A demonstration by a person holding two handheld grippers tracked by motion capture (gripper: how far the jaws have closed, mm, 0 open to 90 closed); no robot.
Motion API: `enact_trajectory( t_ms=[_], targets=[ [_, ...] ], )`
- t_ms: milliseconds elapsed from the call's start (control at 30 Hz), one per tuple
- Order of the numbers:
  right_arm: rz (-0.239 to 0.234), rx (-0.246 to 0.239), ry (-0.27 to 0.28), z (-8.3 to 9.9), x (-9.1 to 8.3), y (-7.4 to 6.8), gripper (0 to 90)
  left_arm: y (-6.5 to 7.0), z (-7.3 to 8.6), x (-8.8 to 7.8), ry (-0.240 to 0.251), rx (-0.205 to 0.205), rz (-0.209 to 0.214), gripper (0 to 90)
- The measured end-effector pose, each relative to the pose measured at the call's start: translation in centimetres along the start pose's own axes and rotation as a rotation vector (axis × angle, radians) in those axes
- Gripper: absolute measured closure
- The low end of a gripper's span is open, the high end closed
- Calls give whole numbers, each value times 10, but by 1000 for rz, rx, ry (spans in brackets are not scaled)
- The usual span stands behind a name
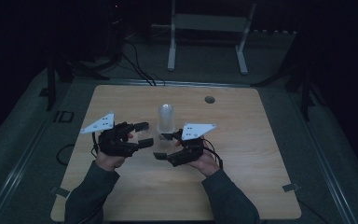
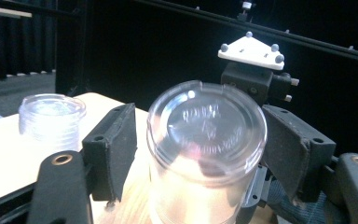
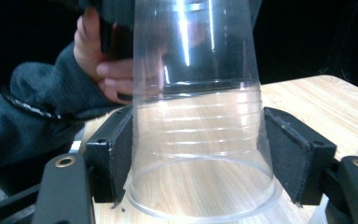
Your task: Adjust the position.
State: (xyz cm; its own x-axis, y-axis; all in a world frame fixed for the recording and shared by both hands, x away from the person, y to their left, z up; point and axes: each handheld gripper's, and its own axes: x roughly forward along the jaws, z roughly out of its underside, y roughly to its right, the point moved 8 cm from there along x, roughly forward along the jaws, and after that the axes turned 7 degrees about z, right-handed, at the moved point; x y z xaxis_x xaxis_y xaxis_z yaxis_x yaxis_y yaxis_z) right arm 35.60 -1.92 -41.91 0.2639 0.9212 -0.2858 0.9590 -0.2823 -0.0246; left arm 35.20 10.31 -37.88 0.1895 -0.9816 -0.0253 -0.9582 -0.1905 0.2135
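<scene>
A clear plastic cup stands upside down, mouth on the wooden table. My right gripper has a pad against each side of its lower wall. My left gripper comes from the opposite side and flanks the cup's upturned base; a small gap shows at its left pad. In the high view the left gripper and right gripper face each other mid-table. A stack of clear cups stands upside down just beyond them, also seen in the left gripper view as cups.
A round cable hole sits in the tabletop at the back right. A white metal stand and cables lie on the floor beyond the table. The room around is dark.
</scene>
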Motion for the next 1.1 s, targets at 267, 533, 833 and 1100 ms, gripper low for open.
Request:
enact_trajectory(
  t_ms=[267, 533, 833, 1100],
  targets=[
    [21, -18, -36, 0, -3, 2, 289, 1, -3, -7, -24, 26, -16, 288],
    [53, -38, -76, -1, -8, 8, 289, 0, -2, -9, -55, 42, -35, 290],
    [106, -89, -175, 4, -10, 15, 289, -3, 4, -7, -96, 46, -56, 296],
    [108, -143, -252, 8, -14, 19, 290, -4, 9, -5, -126, 42, -46, 301]
  ],
)
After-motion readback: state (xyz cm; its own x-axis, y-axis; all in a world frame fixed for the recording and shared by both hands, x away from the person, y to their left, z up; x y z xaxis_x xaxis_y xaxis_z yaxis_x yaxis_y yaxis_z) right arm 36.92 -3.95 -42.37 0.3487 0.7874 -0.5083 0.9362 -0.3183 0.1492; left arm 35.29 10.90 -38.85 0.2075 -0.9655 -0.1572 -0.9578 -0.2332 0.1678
